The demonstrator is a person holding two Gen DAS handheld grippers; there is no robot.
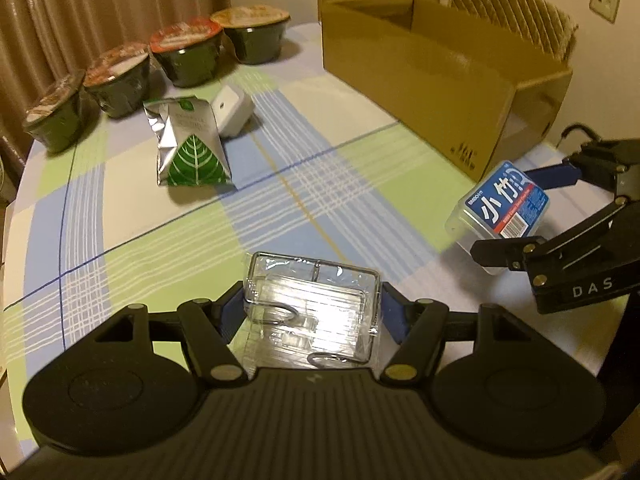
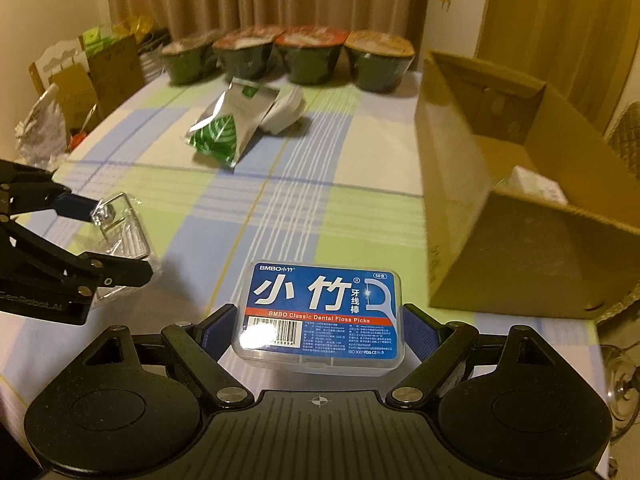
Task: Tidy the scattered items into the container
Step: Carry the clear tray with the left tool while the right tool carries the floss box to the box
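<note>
Left claw (image 1: 313, 312) pinching wrapped wire rack (image 1: 312, 306), blue pads pressed on both short sides; rack in clear film, two hooks facing the camera, held low over the desk (image 1: 120, 232); contact with the cloth not discernible. Right claw (image 2: 320, 330) clamped on floss pick box (image 2: 320, 316), clear plastic with blue label and barcode, pads tight on both ends; from the left wrist view, box tilted and raised off the desk, close to the near corner of the cardboard box (image 1: 420, 68). Cardboard box open-topped, on the right side of the desk; something white lying inside at the bottom, seen from the right wrist view, too blurred to identify. Farther out, mid-desk: silver pouch with green leaf print (image 1: 192, 148), lying flat, touching a white plug adapter (image 1: 234, 110) just behind it. Beyond those, four lidded green bowls (image 1: 186, 56) in a row along the far edge, before a brown curtain (image 1: 100, 4). Desk under a checked cloth of blue, green and white. Bags and clutter (image 2: 80, 92) off the far left side. Wine glass (image 2: 620, 380) at the right edge.
</note>
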